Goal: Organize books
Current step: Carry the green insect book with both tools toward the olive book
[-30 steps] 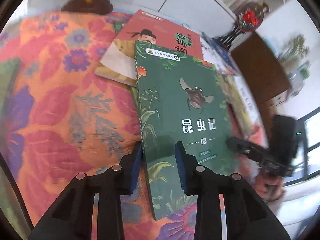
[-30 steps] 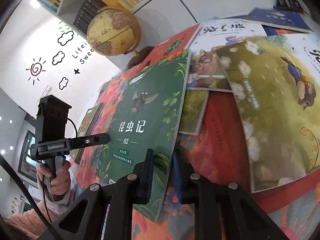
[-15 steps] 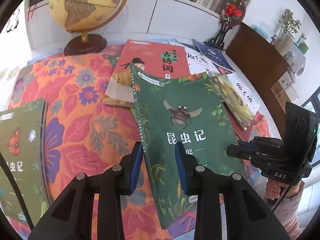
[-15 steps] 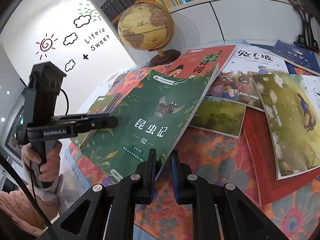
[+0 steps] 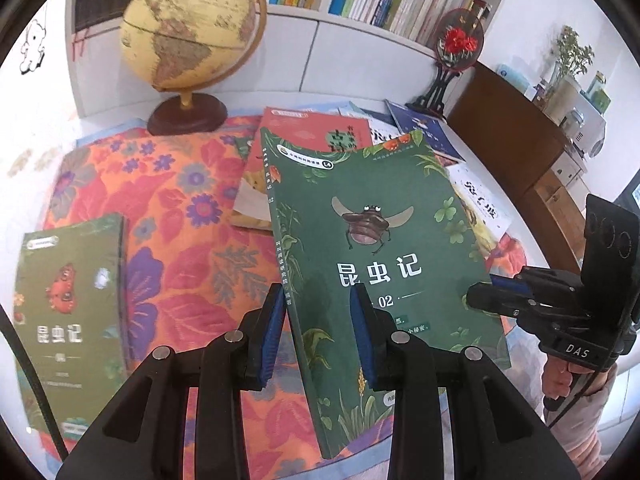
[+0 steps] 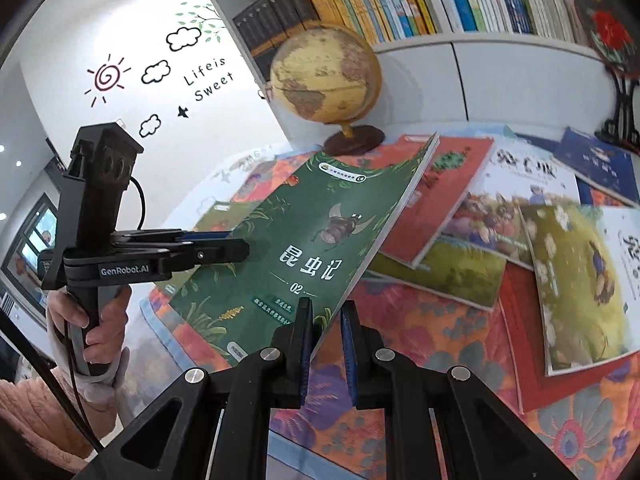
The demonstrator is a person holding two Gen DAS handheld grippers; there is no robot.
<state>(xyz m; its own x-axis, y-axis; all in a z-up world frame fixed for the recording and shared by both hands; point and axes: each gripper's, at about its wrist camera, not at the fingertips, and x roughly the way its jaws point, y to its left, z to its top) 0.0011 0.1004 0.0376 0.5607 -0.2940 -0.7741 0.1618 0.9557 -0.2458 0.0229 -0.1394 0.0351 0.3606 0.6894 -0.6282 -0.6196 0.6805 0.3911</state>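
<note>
We've got the green insect book up off the table now, left tool and right tool both clamped on its lower edge, ready for stacking.

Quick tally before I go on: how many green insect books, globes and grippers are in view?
Green insect books: 2, the held book and the flat book on the cloth
Globe: 1
Grippers: 2, the left gripper and the right gripper
Total: 5

Green beetle book between left gripper fingers, above floral cloth.
</note>
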